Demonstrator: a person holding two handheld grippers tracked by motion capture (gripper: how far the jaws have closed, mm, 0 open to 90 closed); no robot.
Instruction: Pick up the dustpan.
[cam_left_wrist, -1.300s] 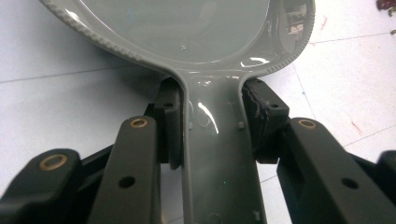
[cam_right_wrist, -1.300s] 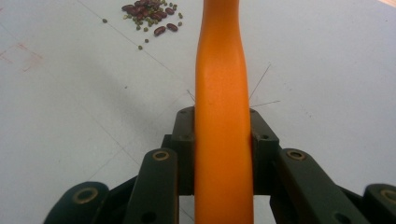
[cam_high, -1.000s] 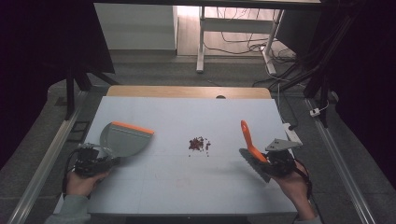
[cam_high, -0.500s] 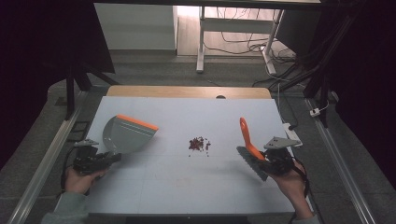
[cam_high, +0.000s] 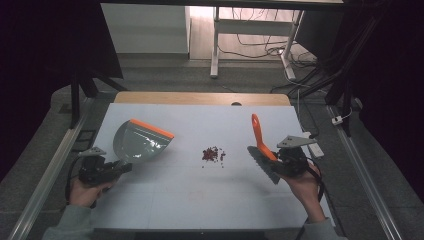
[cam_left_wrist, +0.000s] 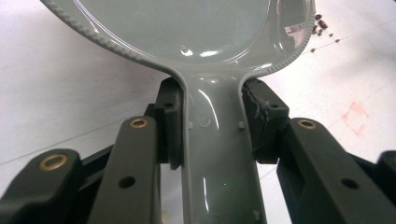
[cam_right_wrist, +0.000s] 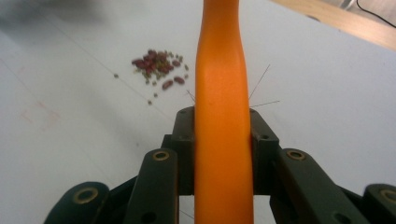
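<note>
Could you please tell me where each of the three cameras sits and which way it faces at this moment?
High view: above the person's side, looking forward and down on the table; both hands and forearms show.
Left gripper view: rides the left gripper, looking along the grey dustpan; its black jaws show.
Right gripper view: rides the right gripper, looking along the orange brush handle; its jaws show.
All three share the pile of beans.

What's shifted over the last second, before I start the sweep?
The left gripper has carried the dustpan slightly toward the far side, and the right gripper has eased the brush a little left. Both stay clamped on their handles. The beans have not moved.
</note>
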